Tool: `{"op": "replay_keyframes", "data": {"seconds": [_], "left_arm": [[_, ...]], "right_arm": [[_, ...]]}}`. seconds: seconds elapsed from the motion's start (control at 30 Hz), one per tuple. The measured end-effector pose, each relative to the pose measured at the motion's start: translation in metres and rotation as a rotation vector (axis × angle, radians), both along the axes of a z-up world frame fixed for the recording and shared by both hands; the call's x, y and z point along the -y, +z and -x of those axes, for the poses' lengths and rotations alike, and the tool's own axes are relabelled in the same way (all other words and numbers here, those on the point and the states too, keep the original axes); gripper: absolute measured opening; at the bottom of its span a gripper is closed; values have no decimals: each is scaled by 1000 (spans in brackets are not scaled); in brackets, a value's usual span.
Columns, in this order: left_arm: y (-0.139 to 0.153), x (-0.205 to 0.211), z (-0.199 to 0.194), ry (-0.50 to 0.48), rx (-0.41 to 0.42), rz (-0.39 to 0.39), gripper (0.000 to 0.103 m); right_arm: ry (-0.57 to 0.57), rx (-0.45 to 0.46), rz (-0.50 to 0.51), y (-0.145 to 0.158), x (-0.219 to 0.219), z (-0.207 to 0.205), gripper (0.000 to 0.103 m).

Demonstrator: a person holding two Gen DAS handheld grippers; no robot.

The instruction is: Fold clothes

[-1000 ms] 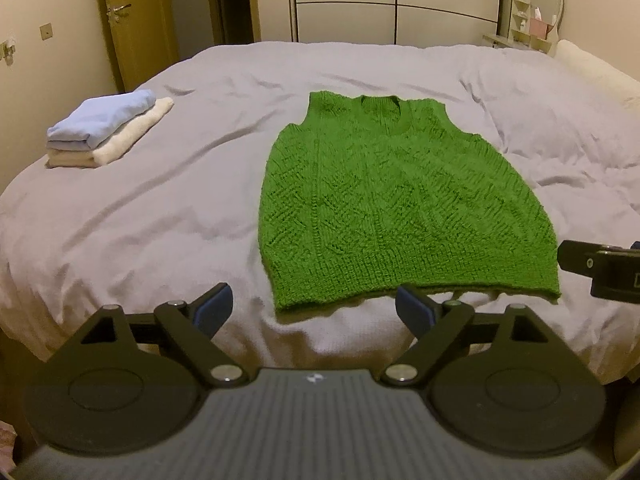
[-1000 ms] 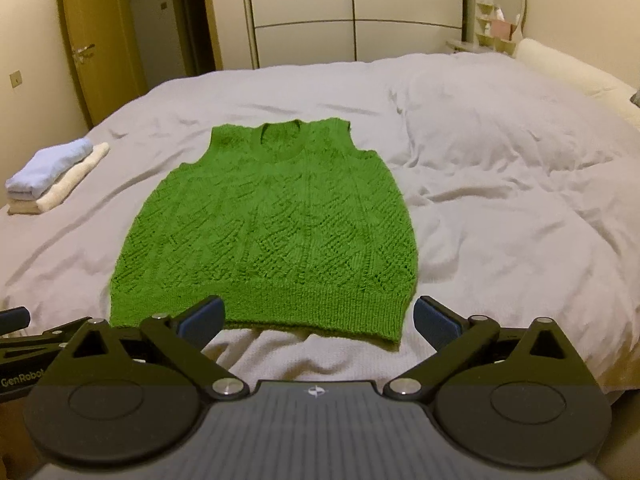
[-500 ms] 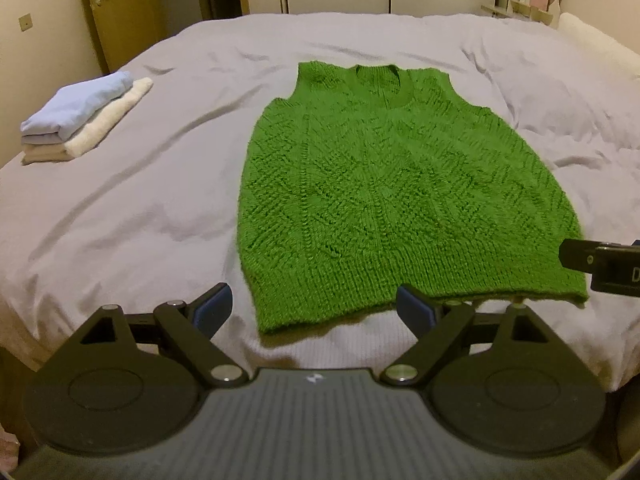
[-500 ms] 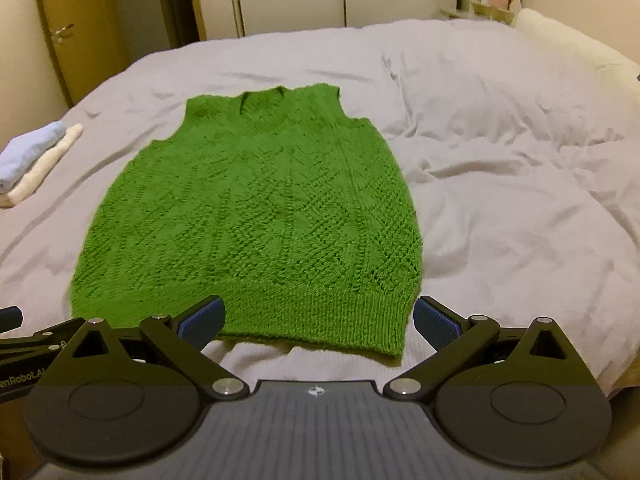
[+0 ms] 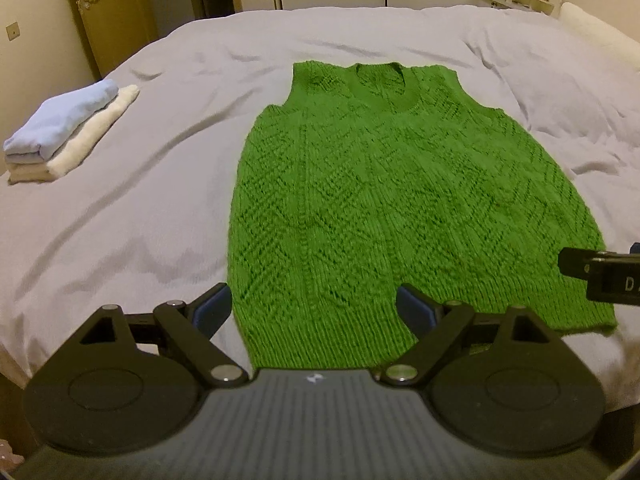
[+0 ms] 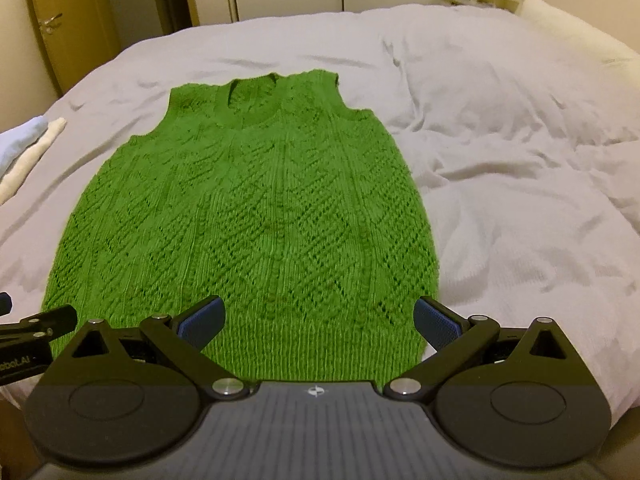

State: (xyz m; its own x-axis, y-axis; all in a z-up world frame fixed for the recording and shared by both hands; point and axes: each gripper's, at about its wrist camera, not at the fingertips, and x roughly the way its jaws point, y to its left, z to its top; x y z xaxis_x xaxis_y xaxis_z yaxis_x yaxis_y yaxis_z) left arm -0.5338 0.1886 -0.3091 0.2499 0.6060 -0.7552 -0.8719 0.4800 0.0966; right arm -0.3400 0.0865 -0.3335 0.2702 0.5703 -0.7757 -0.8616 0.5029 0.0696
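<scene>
Over the last second I am bringing both tools in low toward the green vest, so its near hem is now sitting between my fingers; I judge a hem grab is coming. My left tool and right tool are gaping wide, holding nothing; the vest is lying flat on the bed just ahead.

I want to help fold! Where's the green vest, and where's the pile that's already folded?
green vest point(image 5: 400, 200), left wrist view, middle of the knitted front.
folded pile point(image 5: 60, 132), left wrist view, on the blue top garment.
</scene>
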Motion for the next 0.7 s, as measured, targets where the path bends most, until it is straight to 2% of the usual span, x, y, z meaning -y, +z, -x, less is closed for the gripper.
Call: {"op": "replay_keyframes", "data": {"seconds": [0.2, 0.37, 0.7], "left_arm": [[0, -12, -4, 4, -21, -20, 89], [-3, -25, -13, 6, -23, -8, 89], [-22, -65, -45, -30, -29, 19, 89]], "right_arm": [[27, 14, -7, 1, -11, -7, 103], [69, 32, 1, 0, -21, -15, 103], [146, -12, -24, -20, -60, -48, 103]]}}
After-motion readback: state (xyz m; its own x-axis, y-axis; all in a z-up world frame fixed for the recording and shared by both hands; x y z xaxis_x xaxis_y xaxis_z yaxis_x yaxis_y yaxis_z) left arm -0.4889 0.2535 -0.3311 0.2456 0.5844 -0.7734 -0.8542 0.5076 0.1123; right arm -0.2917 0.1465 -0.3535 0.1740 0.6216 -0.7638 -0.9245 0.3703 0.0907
